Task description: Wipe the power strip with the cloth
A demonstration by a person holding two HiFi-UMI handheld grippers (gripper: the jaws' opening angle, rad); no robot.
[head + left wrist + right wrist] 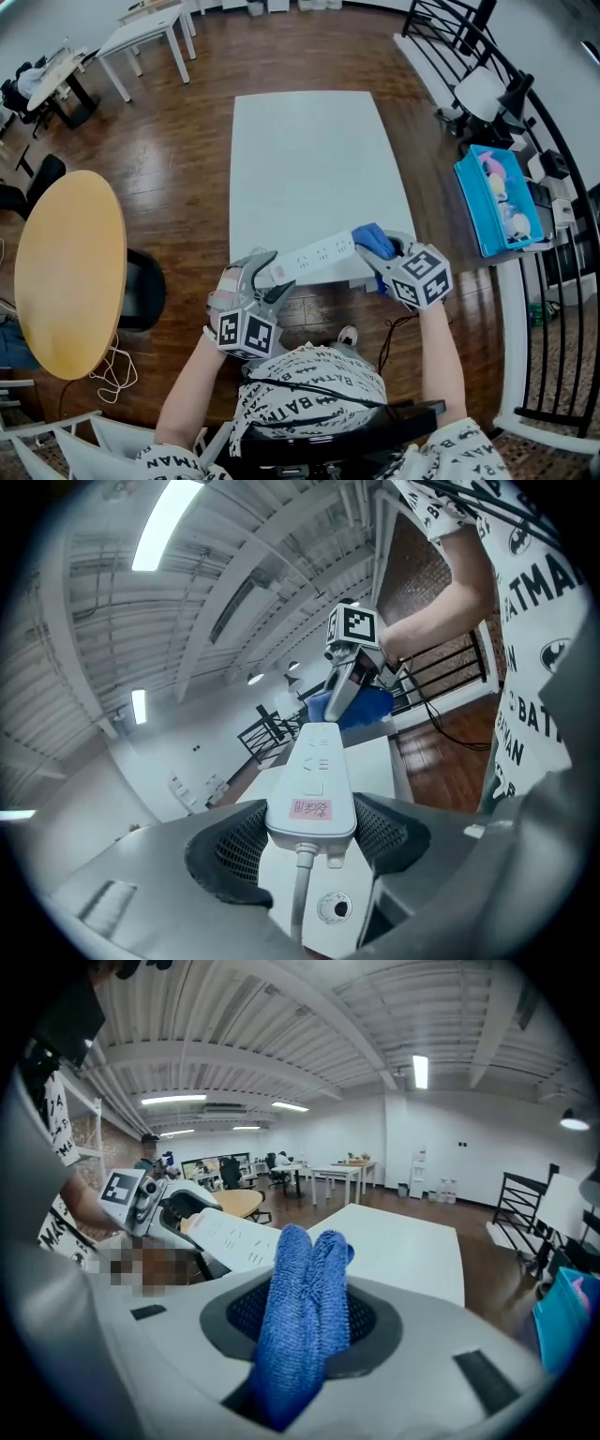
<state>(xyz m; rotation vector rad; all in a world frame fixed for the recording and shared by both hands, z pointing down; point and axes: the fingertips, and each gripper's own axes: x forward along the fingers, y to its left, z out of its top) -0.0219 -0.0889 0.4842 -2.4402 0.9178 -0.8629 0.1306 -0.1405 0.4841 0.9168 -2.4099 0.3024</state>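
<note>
A long white power strip (314, 258) is held up over the near edge of the white table (309, 159). My left gripper (267, 279) is shut on its cable end (312, 803), with a pink label facing up. My right gripper (386, 251) is shut on a folded blue cloth (300, 1321), which bulges out between the jaws. In the head view the blue cloth (373, 239) lies against the strip's far end. The left gripper view shows the blue cloth (352, 705) and the right gripper at that far end. The power strip (230, 1238) shows at left in the right gripper view.
A round wooden table (70, 267) stands to the left with a black chair beside it. A blue bin (497, 202) with small items sits on a shelf at the right, behind a black railing (553, 309). A black cable (394, 333) hangs below the right gripper.
</note>
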